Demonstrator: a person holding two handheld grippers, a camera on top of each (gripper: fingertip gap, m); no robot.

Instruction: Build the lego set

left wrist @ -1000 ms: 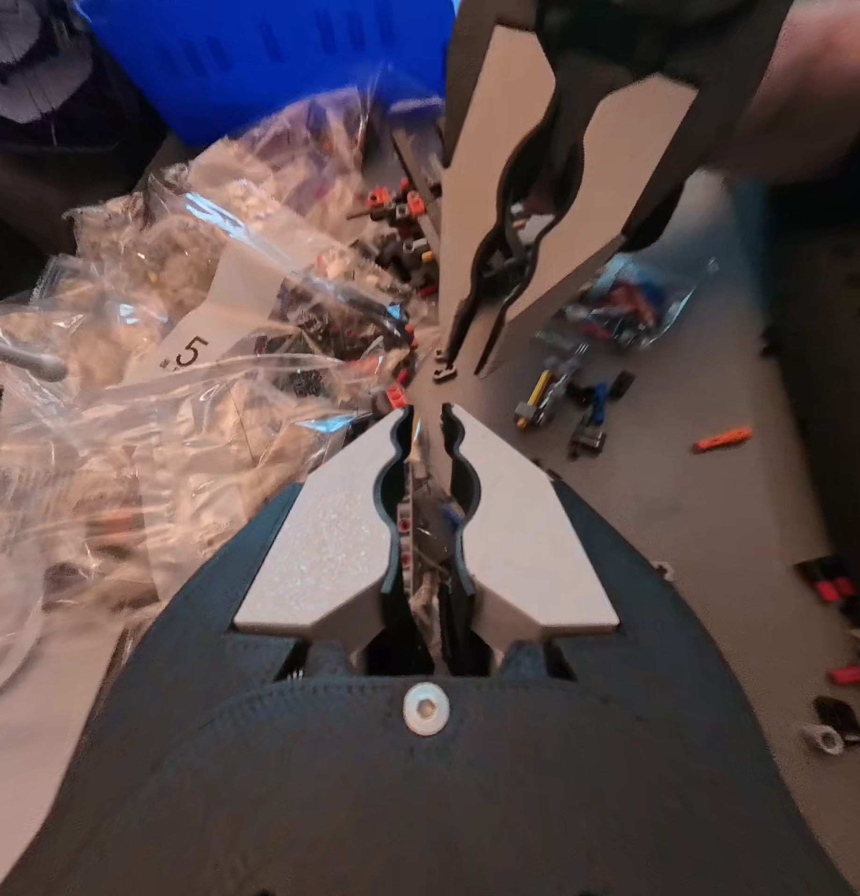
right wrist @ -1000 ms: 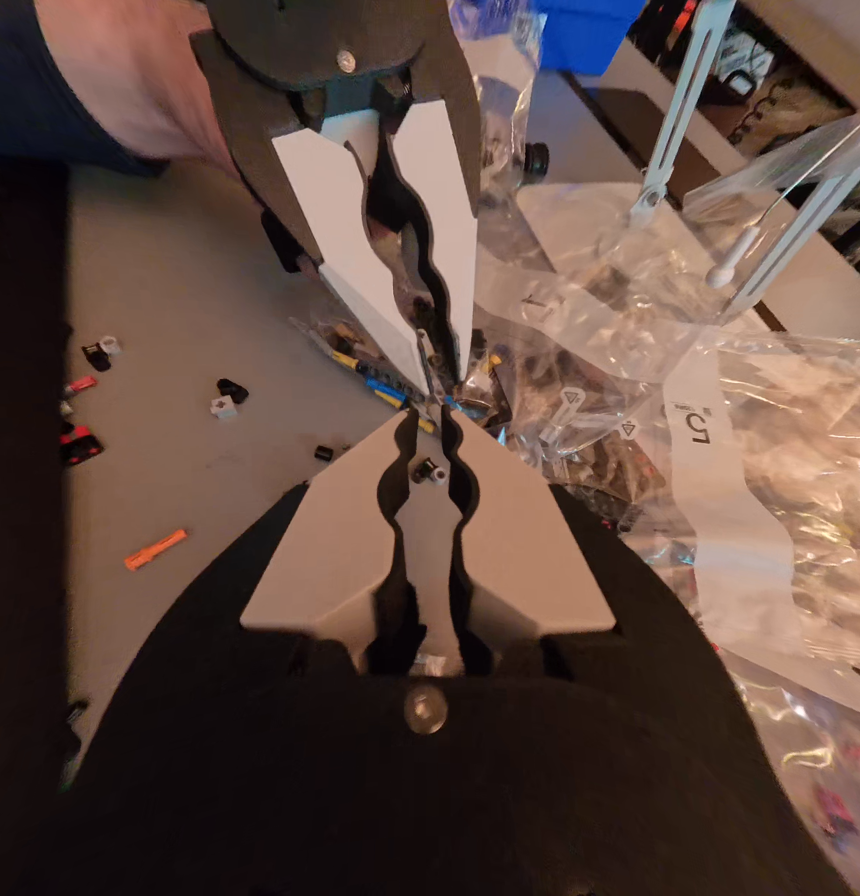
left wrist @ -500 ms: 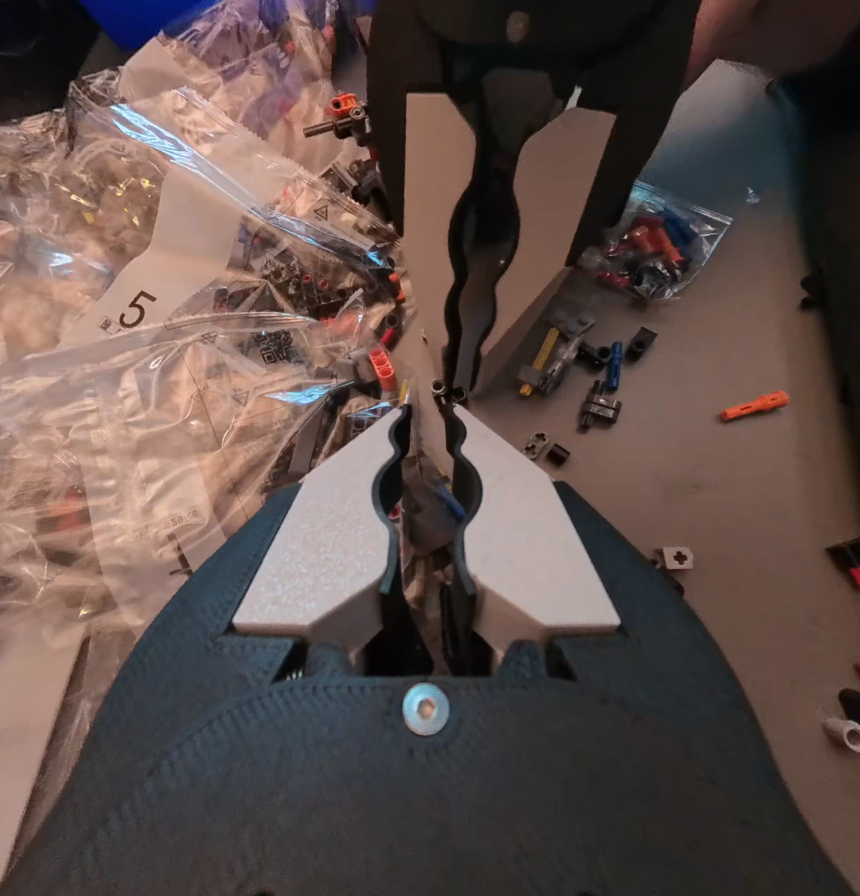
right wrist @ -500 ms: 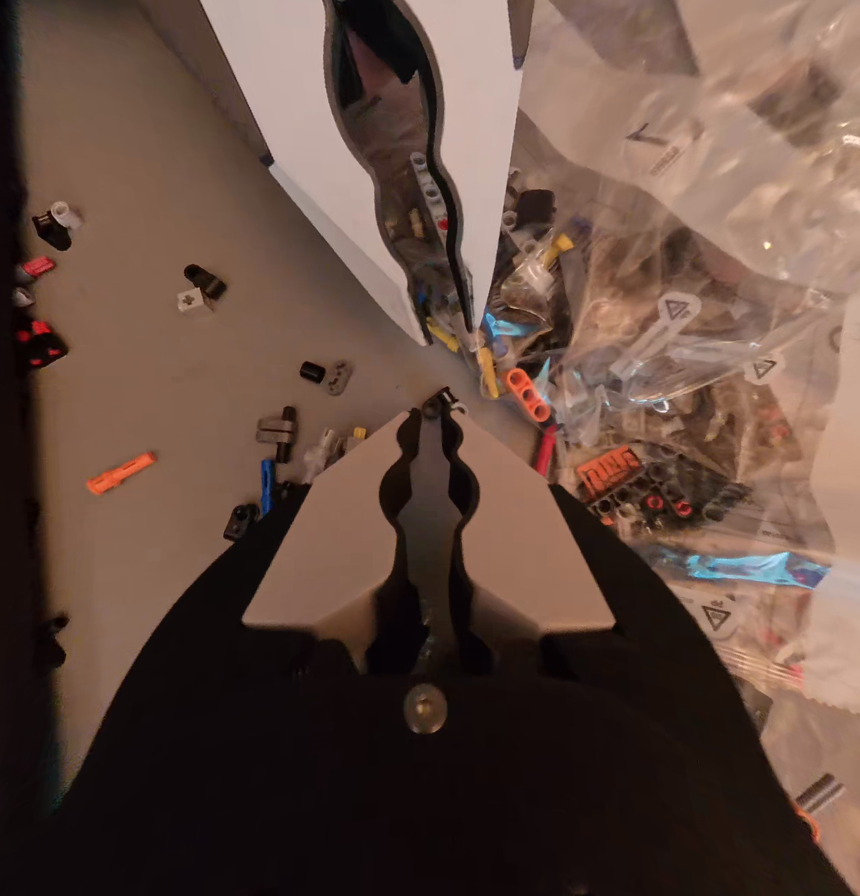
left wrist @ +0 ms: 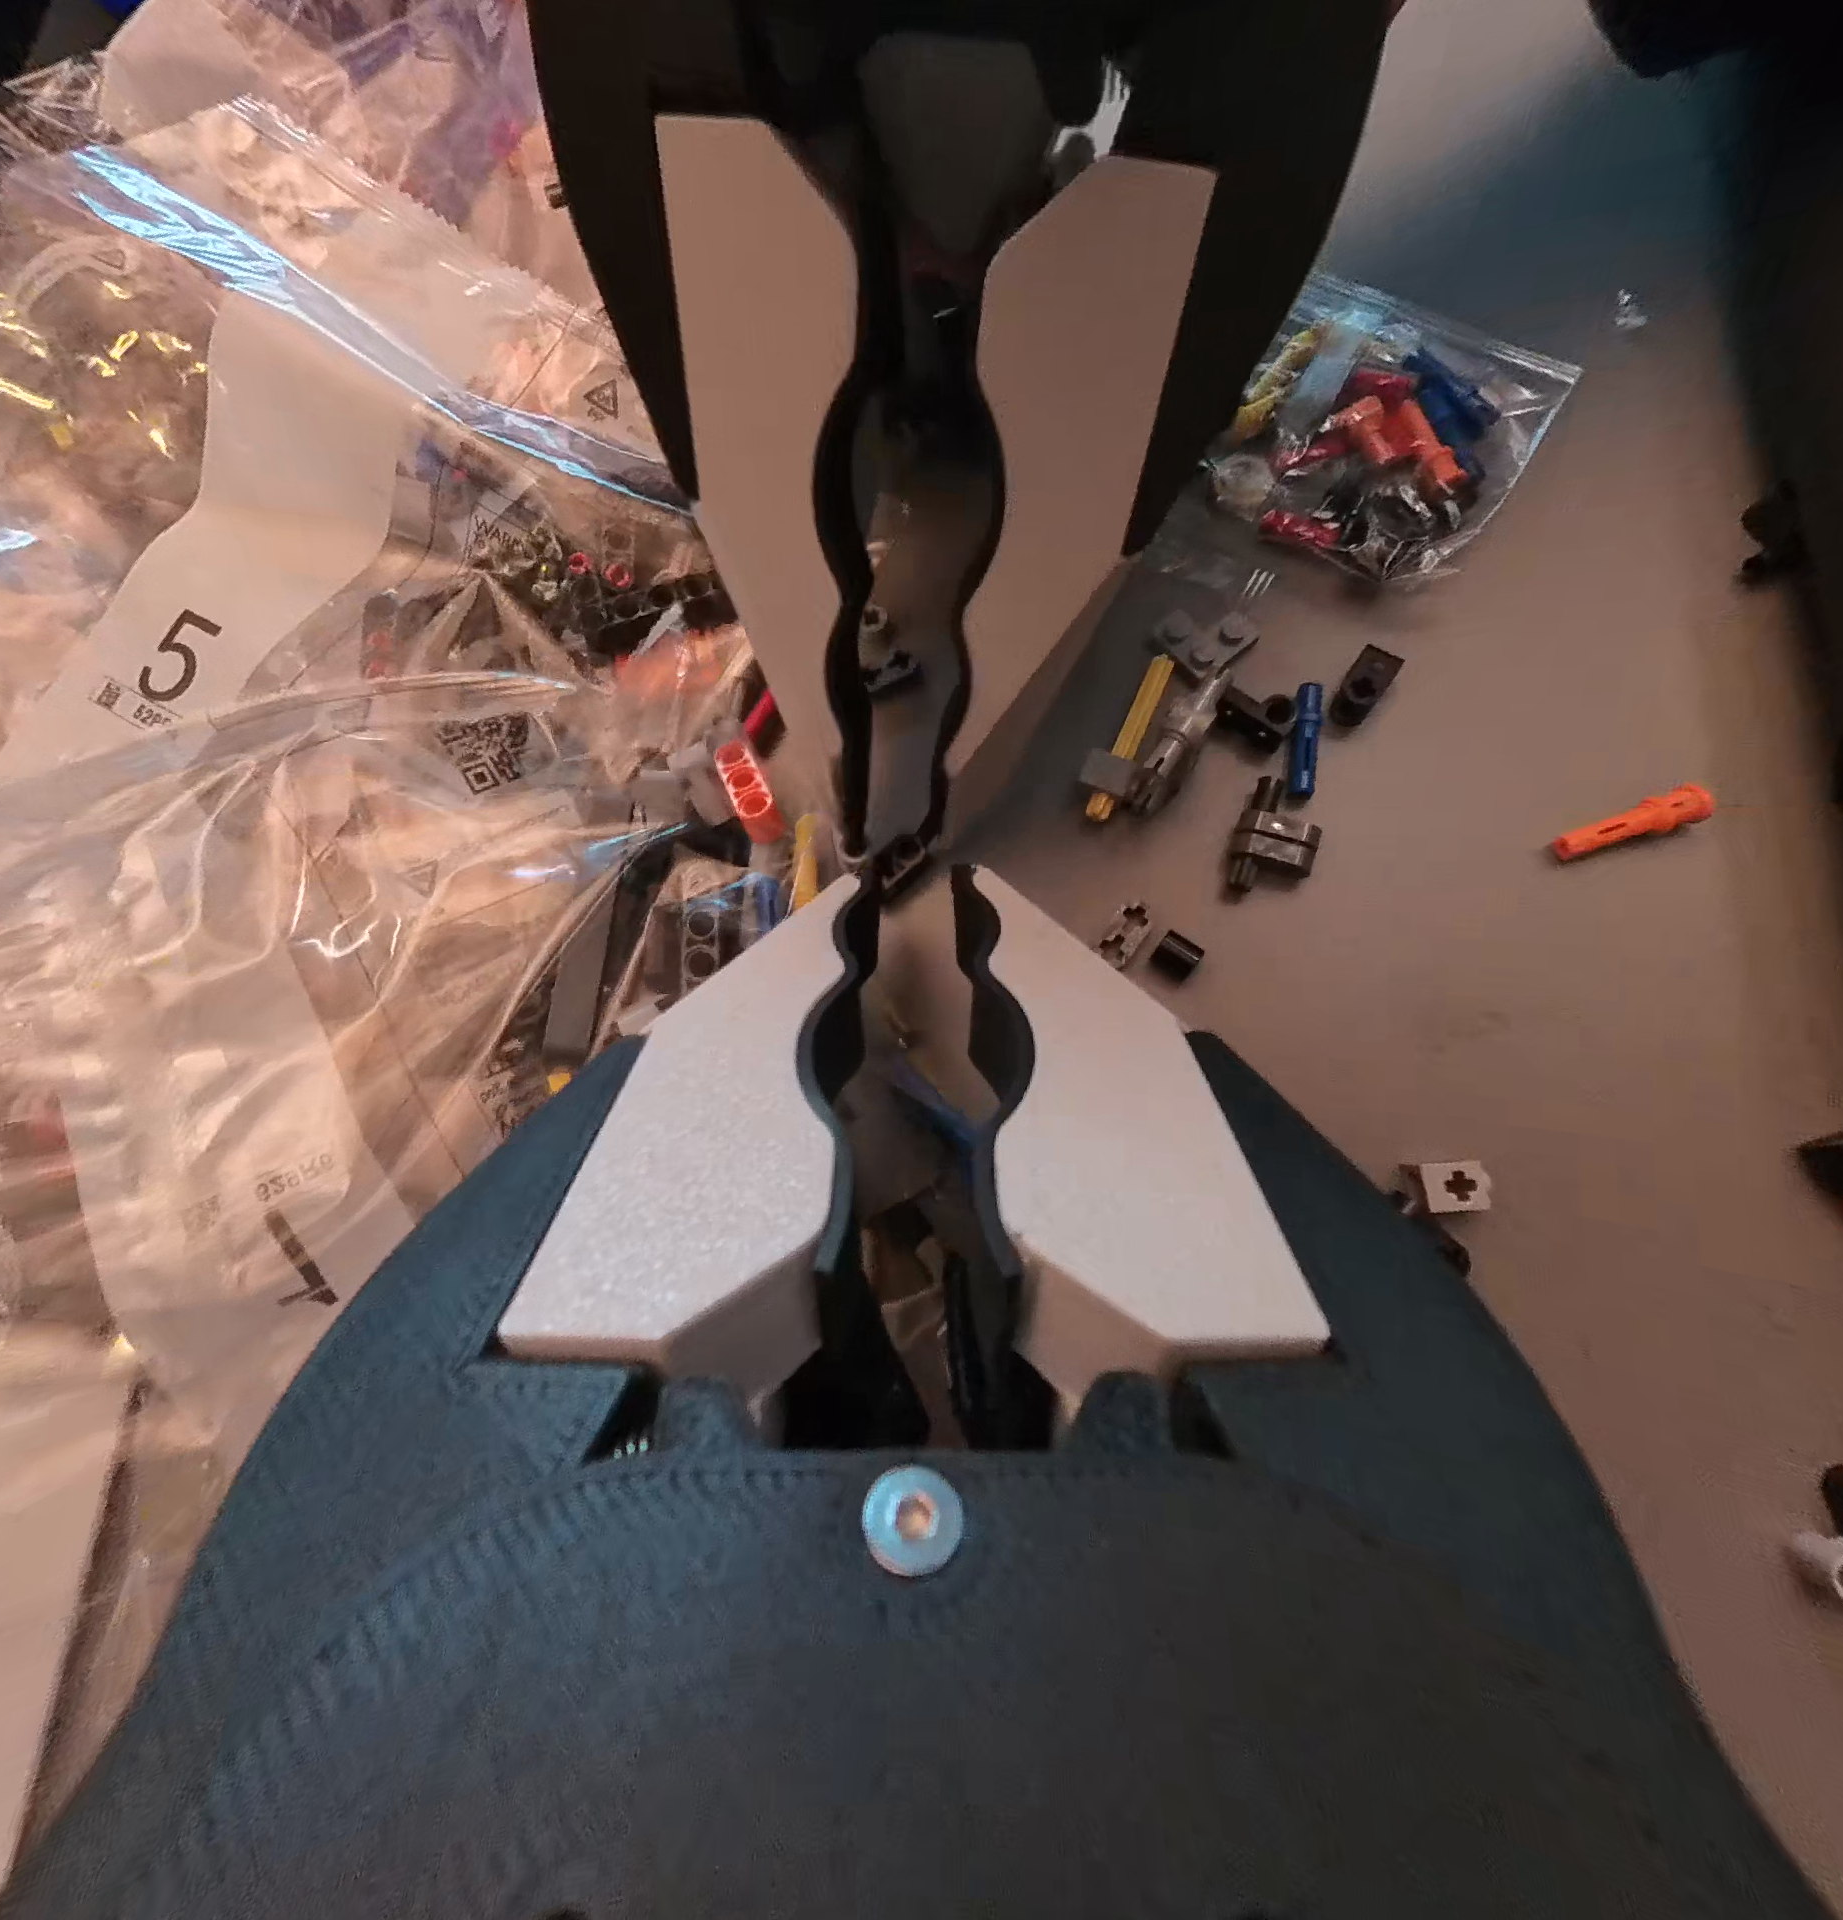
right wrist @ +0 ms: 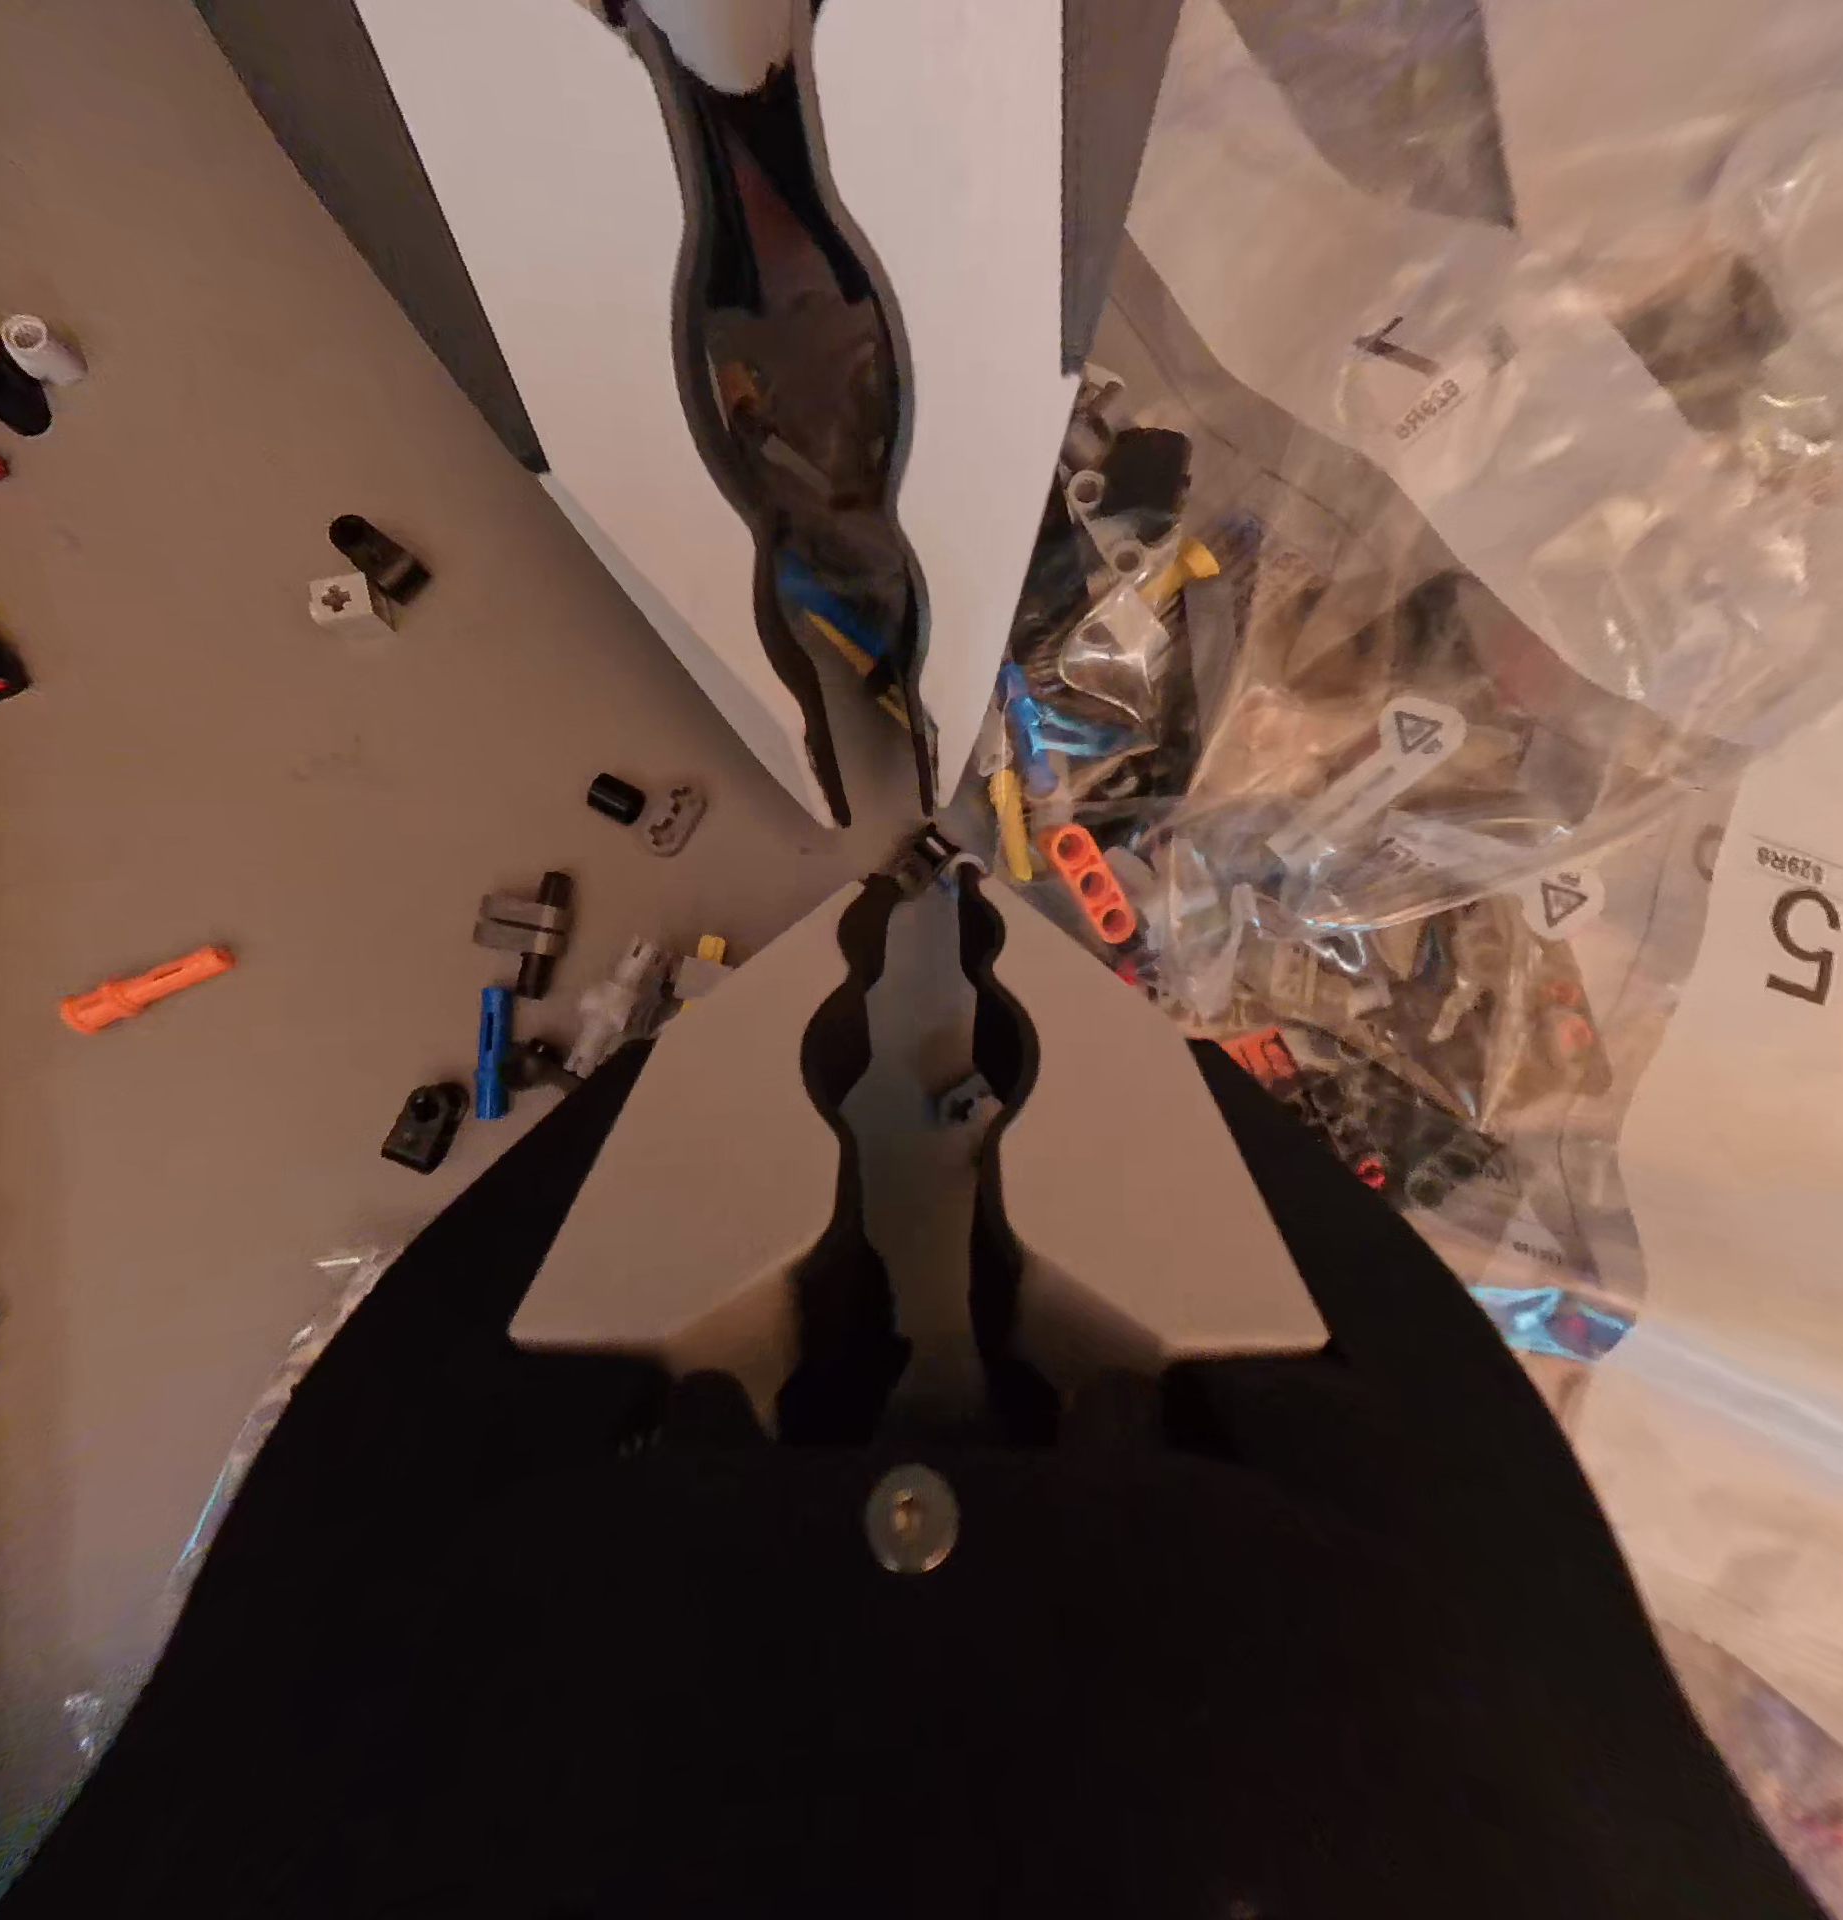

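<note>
Right gripper [right wrist: 915,881] nearly closed, tips pinching small black connector [right wrist: 919,858], long axis running forward. Left gripper [left wrist: 909,891] slightly parted, empty, tips meeting it.

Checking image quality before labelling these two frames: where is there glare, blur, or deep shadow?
Left wrist view: glare streaks on the clear plastic bags, soft blur at the frame edges, loose pieces on the grey table fairly sharp. Right wrist view: dimmer and warmer, the right gripper body nearly pure black, bags glinting, wide-angle stretching toward the corners.
</note>
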